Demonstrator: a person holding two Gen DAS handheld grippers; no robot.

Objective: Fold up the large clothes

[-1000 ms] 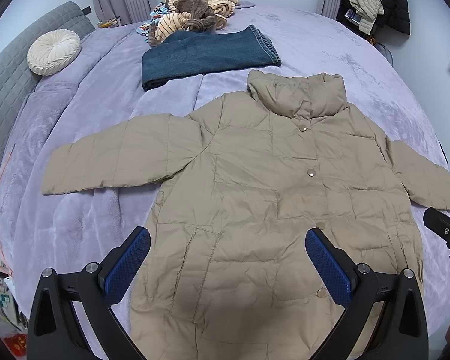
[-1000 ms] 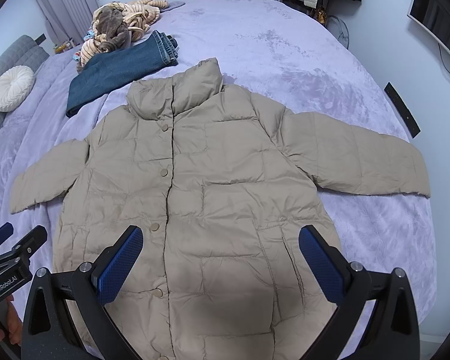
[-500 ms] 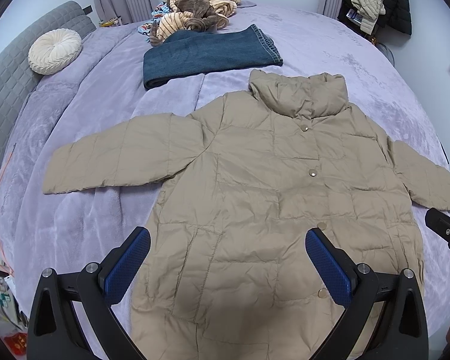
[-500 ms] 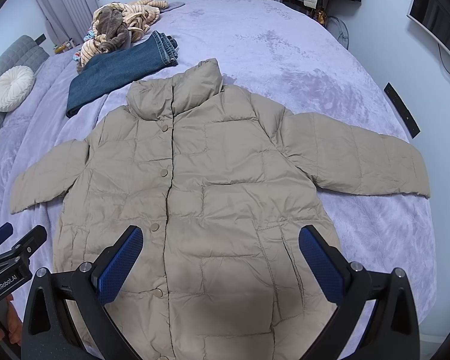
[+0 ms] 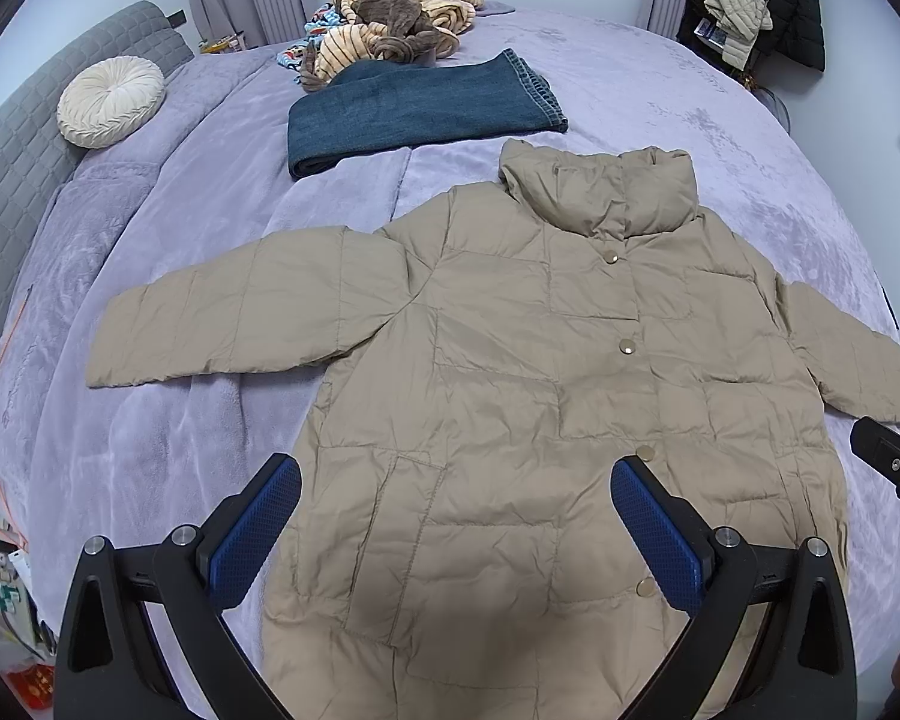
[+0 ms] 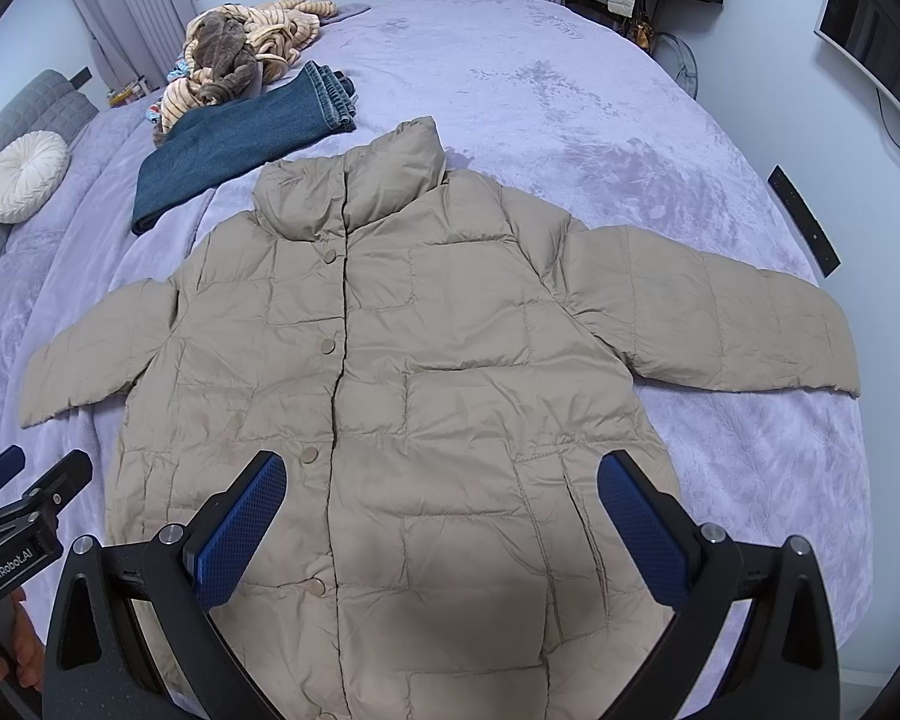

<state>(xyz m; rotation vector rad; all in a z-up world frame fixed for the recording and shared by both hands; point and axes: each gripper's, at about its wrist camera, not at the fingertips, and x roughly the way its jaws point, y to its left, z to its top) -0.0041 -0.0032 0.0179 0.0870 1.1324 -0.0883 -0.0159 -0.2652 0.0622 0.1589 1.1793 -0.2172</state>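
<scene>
A beige puffer jacket (image 5: 510, 372) lies flat and buttoned, front up, on the purple bed, both sleeves spread out sideways; it also shows in the right wrist view (image 6: 426, 360). My left gripper (image 5: 456, 516) is open and empty, held above the jacket's lower left half. My right gripper (image 6: 441, 510) is open and empty above the lower right half. The right gripper's tip shows at the left wrist view's right edge (image 5: 894, 468), and the left gripper shows at the right wrist view's left edge (image 6: 24, 510).
Folded blue jeans (image 5: 420, 108) lie beyond the collar, with a pile of striped and brown clothes (image 5: 390, 18) behind them. A round cream cushion (image 5: 111, 99) rests by the grey headboard (image 5: 24, 138). Coats hang at the far right (image 5: 750, 6).
The left wrist view has shifted very slightly; the jacket and both grippers stand as before.
</scene>
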